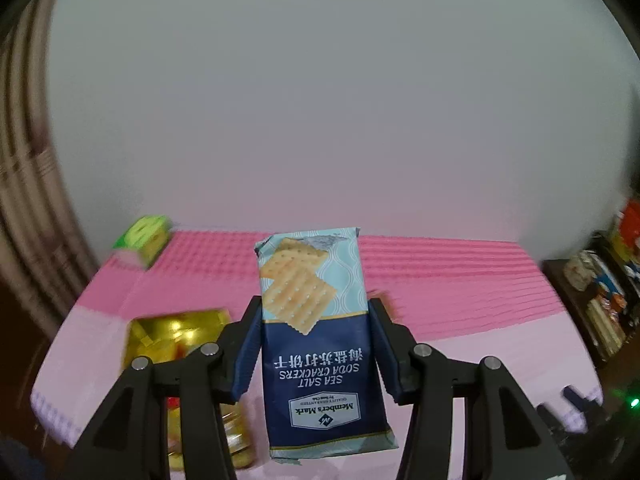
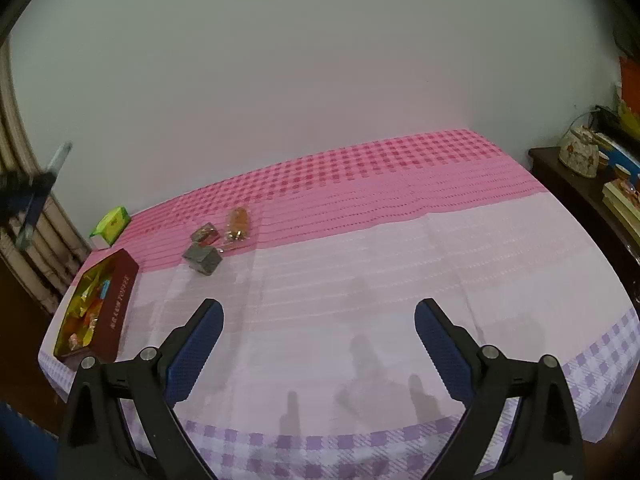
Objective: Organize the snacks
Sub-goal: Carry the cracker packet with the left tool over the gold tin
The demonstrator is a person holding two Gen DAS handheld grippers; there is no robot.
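A blue and pale packet of sea salt soda crackers (image 1: 316,360) stands upright between the fingers of my left gripper (image 1: 316,308), which is shut on its sides and holds it above the table. Below it lies the red box with a gold lining (image 1: 176,336), filled with several wrapped snacks. In the right wrist view this box (image 2: 116,308) sits at the table's left edge. My right gripper (image 2: 318,308) hangs open and empty over the near part of the pink tablecloth (image 2: 400,240). Two dark small packets (image 2: 203,258) and an orange packet (image 2: 238,222) lie beyond the box.
A green carton (image 2: 112,222) stands at the far left corner by the wall. A dark side table (image 2: 568,184) with a floral pot (image 2: 578,152) and stacked items is at the right. A white wall runs along the table's far side.
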